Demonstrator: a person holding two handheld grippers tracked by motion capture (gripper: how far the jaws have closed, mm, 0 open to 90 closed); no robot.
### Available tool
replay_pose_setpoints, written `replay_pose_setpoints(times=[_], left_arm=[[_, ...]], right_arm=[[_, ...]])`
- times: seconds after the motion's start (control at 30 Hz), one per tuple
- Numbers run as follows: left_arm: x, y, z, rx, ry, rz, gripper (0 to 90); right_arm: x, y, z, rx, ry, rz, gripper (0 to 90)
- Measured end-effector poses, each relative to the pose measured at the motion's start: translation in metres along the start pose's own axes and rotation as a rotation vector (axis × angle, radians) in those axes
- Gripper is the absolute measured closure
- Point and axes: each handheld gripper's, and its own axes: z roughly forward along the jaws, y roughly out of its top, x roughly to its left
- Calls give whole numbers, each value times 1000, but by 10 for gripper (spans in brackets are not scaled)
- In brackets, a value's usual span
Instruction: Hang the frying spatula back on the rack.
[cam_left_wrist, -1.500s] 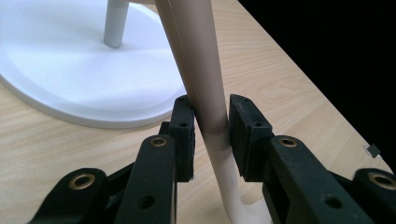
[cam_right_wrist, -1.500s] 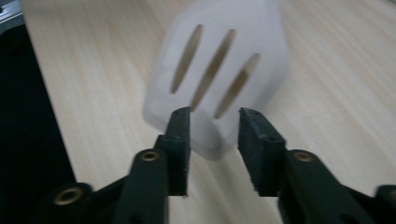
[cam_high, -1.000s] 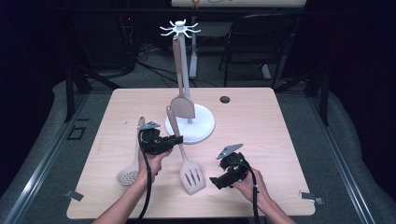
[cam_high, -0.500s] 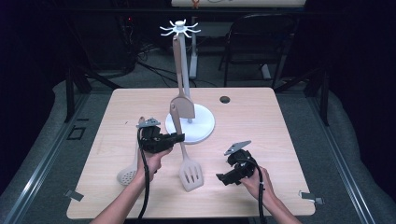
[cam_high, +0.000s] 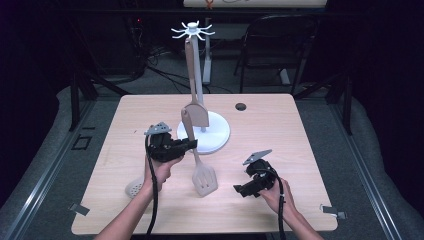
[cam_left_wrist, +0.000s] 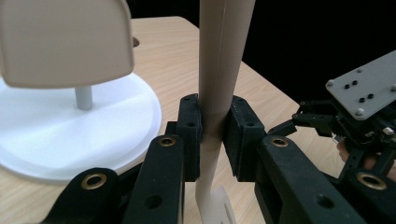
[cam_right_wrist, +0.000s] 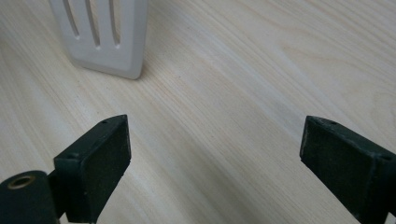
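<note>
Slotted spatula upright over bench, blade low near front, handle clamped in left hand-held gripper. White stand just behind, second spatula hanging there. Right hand-held gripper jaws apart, empty, near blade. Perforated spoon by left wrist.

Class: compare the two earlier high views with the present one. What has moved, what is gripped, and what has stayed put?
The left claw, shut on the slotted spatula's handle, has risen a little and tipped the slotted spatula more upright, its head near the table. The right claw shifted slightly, open and holding nothing. The white stand, its hanging spatula and the spoon kept their places.
</note>
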Motion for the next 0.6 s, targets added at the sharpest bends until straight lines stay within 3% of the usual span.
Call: replay_pose_setpoints(times=[0.3, 0.37, 0.6], left_arm=[[-7, 15, 0, 0, 15, 48, 772], [-8, 21, 0, 2, 29, 75, 771], [-10, 31, 3, 11, 33, 98, 771]], right_arm=[[-2, 0, -3, 4, -19, -2, 85], [-3, 0, -3, 3, -19, 4, 85], [-5, -1, -3, 2, -25, 6, 85]])
